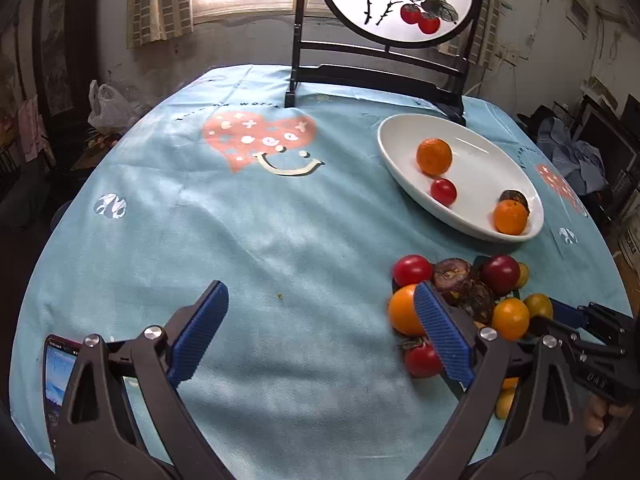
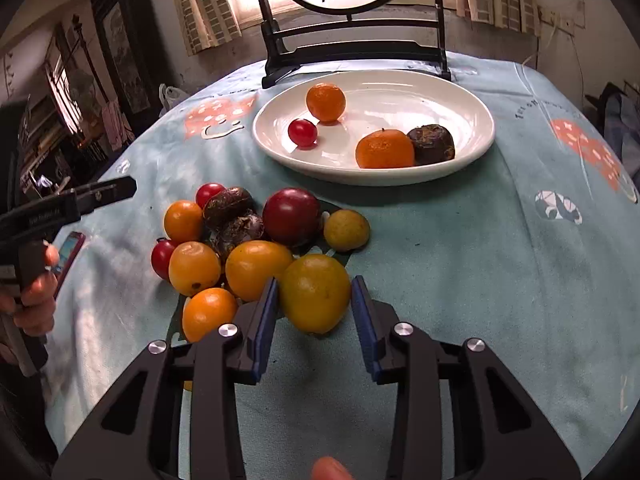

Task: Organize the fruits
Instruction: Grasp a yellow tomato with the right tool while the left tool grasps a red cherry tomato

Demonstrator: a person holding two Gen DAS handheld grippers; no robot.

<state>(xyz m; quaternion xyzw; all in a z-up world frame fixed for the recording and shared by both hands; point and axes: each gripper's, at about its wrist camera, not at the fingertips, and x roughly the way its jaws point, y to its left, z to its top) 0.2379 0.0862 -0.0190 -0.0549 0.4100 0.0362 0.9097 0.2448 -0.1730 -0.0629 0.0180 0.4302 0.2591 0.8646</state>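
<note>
The right gripper [image 2: 314, 300] had its blue pads on either side of a yellow-green fruit [image 2: 315, 293] at the near edge of the fruit pile [image 2: 248, 240]; the left pad touched the skin, while the right pad looked just clear of it, so a firm pinch could not be told. The left gripper [image 1: 320, 332] stood spread wide over bare blue tablecloth [image 1: 248, 232], nothing between its pads, its right finger just beside the pile's orange fruit [image 1: 402, 314].

The pile sat near the white plate [image 2: 460, 92], apart from its near rim by a narrow strip of cloth. On the plate lay two oranges, a small red tomato [image 2: 303, 133] and a dark fruit [image 2: 432, 144], leaving much of the dish bare, mostly toward its far and right side. Behind the plate stood a black-framed round screen [image 2: 348, 44], close to its far rim. To the right of the pile the cloth lay open as far as the table's curved edge. A phone [image 1: 58, 376] rested at the near left edge.
</note>
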